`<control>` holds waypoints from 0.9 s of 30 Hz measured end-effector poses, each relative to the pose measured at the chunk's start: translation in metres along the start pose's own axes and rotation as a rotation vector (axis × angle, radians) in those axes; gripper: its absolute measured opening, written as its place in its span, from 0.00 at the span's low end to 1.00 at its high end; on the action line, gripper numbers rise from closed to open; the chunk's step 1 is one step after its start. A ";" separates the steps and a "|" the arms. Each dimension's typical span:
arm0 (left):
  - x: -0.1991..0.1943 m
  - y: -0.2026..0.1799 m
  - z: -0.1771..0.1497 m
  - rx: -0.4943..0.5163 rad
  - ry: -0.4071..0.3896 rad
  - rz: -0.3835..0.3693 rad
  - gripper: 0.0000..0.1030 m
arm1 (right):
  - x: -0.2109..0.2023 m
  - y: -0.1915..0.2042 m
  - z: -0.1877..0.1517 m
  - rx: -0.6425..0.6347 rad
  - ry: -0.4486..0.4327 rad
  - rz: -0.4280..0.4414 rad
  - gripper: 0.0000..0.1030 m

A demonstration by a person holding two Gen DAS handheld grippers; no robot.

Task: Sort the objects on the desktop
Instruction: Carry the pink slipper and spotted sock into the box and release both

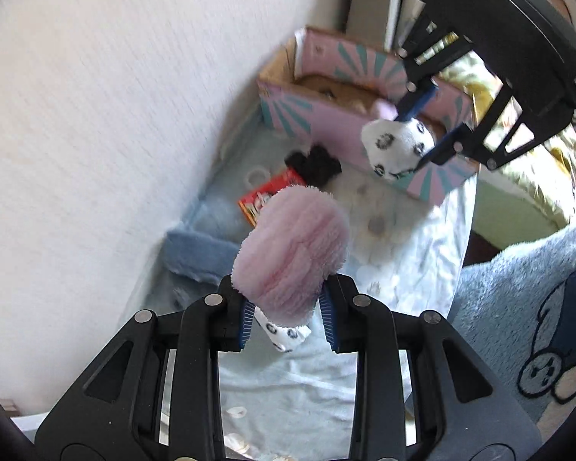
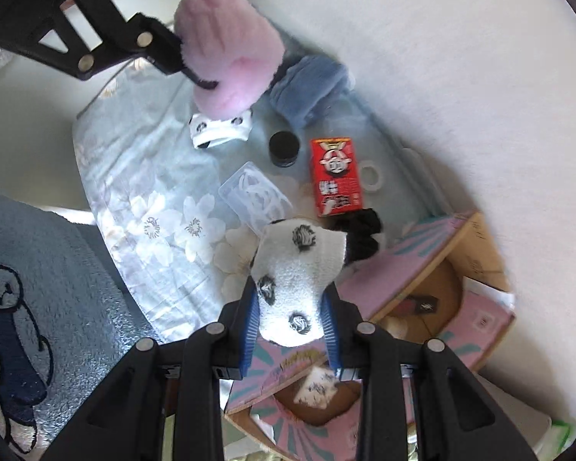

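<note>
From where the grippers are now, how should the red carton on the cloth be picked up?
Take the red carton across its two long side faces, near the middle, coming straight down from above. It lies flat, printed face up. The black jar sits off one long side and the tape ring off the other, so keep the fingers narrow.

My left gripper (image 1: 288,322) is clamped on a fluffy pink sock (image 1: 292,249) whose white spotted end hangs below the pads. Beyond the sock, toward the wall, lie a red packet (image 1: 265,199) and a black scrunchie (image 1: 315,165), with a folded blue cloth (image 1: 199,253) to its left. Farther off stands the pink box (image 1: 318,119), where my right gripper (image 1: 422,130) grips a white spotted sock (image 1: 395,142) just in front of its near wall.
</note>
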State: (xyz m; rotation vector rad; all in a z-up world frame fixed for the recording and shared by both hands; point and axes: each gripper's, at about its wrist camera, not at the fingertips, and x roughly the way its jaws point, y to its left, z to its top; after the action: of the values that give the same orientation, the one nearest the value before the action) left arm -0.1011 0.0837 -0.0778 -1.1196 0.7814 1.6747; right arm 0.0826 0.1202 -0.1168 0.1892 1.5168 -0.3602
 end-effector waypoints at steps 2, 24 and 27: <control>-0.012 0.001 0.005 -0.008 -0.023 0.006 0.25 | -0.007 0.005 -0.001 0.019 -0.026 -0.041 0.27; 0.034 -0.030 0.155 -0.125 -0.163 -0.007 0.25 | -0.045 -0.068 -0.139 0.626 -0.078 -0.186 0.27; 0.060 -0.041 0.171 -0.129 -0.153 -0.016 0.25 | -0.031 -0.070 -0.162 0.839 -0.043 -0.184 0.27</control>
State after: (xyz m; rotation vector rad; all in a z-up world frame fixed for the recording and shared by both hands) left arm -0.1260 0.2672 -0.0688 -1.0674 0.5733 1.7940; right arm -0.0943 0.1143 -0.0873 0.6947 1.2654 -1.1323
